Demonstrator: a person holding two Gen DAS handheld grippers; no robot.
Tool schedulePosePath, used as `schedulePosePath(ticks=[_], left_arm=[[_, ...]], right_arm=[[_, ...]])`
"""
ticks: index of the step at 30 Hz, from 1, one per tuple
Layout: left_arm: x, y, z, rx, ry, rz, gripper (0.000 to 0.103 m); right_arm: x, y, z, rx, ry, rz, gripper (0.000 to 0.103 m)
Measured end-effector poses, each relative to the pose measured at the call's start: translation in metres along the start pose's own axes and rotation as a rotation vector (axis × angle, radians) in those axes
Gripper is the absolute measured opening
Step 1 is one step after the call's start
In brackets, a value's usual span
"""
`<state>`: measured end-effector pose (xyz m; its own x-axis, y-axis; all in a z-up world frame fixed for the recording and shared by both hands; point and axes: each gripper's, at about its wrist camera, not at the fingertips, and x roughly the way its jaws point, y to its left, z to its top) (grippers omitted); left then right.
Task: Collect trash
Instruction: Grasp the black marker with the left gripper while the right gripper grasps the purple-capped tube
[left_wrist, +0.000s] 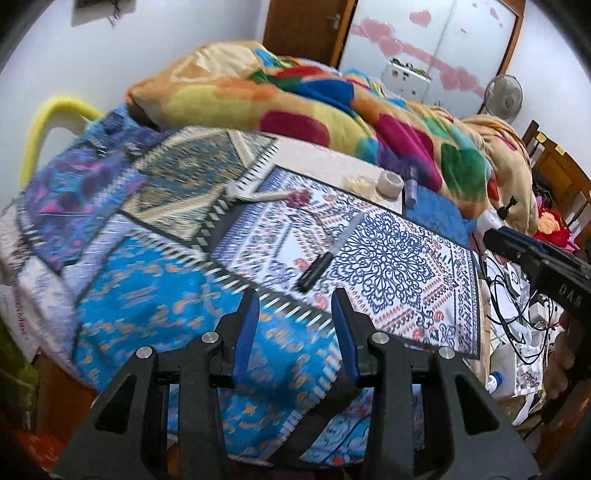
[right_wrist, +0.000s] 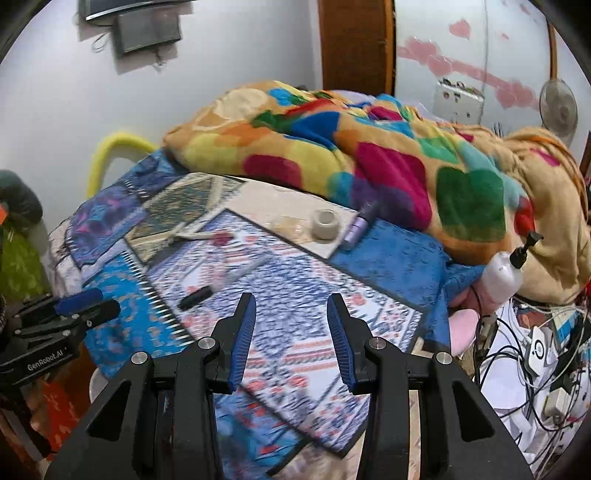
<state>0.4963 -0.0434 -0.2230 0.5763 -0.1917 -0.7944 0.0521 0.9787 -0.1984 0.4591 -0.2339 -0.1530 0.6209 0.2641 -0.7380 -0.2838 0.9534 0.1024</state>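
Both grippers tilted downward, empty.
Left gripper (left_wrist: 295, 295) and right gripper (right_wrist: 291, 301): each has 2 blue-padded fingers (left_wrist: 248, 325) parted, nothing between.

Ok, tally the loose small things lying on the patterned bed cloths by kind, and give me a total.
Knife: 1
Tape roll: 1
Purple tube: 1
White stick: 1
Dark red scrap: 1
Clear wrapper: 1
Total: 6

**Item count, bed surface**

Counted on bed: 1 knife (left_wrist: 330, 249), black handle. 1 tape roll (left_wrist: 389, 183). 1 purple tube (left_wrist: 410, 187). 1 clear plastic wrapper (left_wrist: 357, 182). 1 red crumpled scrap (left_wrist: 297, 198). 1 white stick-like item (left_wrist: 255, 194). 1 pump bottle (right_wrist: 503, 274) at bed edge. 1 multicoloured blanket (left_wrist: 295, 99). 2 grippers: left gripper (left_wrist: 295, 301), right gripper (right_wrist: 291, 304).
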Motion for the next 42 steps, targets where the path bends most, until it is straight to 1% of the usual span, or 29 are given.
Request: schedulePosePath(ticks=[4,7,10,12,16,18,20,23,25,26,27,29,30,31,32,36,38,42], left_arm=[[0.036,-0.006,0.008,0.009,0.054,-0.021,0.040],[0.053,-0.009,0.011,0.026,0.072,-0.020,0.040],[0.065,-0.012,0.013,0.041,0.082,-0.018,0.040],[0.069,-0.013,0.014,0.048,0.082,-0.018,0.040],[0.078,-0.012,0.015,0.043,0.095,-0.055,0.040],[0.078,-0.013,0.016,0.053,0.087,-0.055,0.040],[0.079,-0.016,0.016,0.071,0.085,-0.051,0.040],[0.080,-0.023,0.014,0.118,0.076,-0.021,0.040],[0.081,-0.028,0.012,0.144,0.073,-0.009,0.040],[0.080,-0.029,0.012,0.145,0.074,-0.018,0.040],[0.080,-0.029,0.012,0.136,0.075,-0.039,0.040],[0.079,-0.029,0.011,0.120,0.074,-0.052,0.039],[0.078,-0.030,0.010,0.122,0.074,-0.052,0.035],[0.078,-0.033,0.009,0.128,0.075,-0.052,0.024],[0.077,-0.035,0.007,0.136,0.077,-0.049,0.016],[0.074,-0.041,-0.001,0.147,0.080,-0.039,0.014],[0.070,-0.041,-0.006,0.143,0.085,-0.044,0.014],[0.061,-0.041,-0.018,0.135,0.098,-0.060,0.014]], right_arm=[[0.023,-0.026,0.012,0.038,0.016,-0.029,0.037],[0.043,-0.044,0.021,0.090,0.030,-0.010,0.037],[0.072,-0.062,0.030,0.166,0.062,-0.010,0.037],[0.088,-0.071,0.035,0.203,0.082,-0.008,0.037],[0.112,-0.080,0.044,0.265,0.097,-0.004,0.037],[0.121,-0.081,0.048,0.285,0.106,-0.006,0.037],[0.128,-0.082,0.050,0.317,0.115,0.027,0.036],[0.137,-0.082,0.053,0.342,0.127,0.022,0.036],[0.139,-0.078,0.055,0.321,0.125,-0.008,0.036],[0.139,-0.075,0.055,0.304,0.125,-0.027,0.036],[0.139,-0.074,0.054,0.291,0.127,-0.036,0.029],[0.138,-0.070,0.050,0.249,0.141,-0.034,0.019],[0.138,-0.069,0.049,0.239,0.144,-0.043,0.018],[0.135,-0.068,0.046,0.227,0.146,-0.053,0.018],[0.131,-0.066,0.041,0.212,0.149,-0.062,0.018],[0.115,-0.059,0.023,0.151,0.173,-0.055,0.018],[0.101,-0.053,0.007,0.107,0.182,-0.057,0.018],[0.075,-0.045,-0.024,0.045,0.200,-0.030,0.018]])
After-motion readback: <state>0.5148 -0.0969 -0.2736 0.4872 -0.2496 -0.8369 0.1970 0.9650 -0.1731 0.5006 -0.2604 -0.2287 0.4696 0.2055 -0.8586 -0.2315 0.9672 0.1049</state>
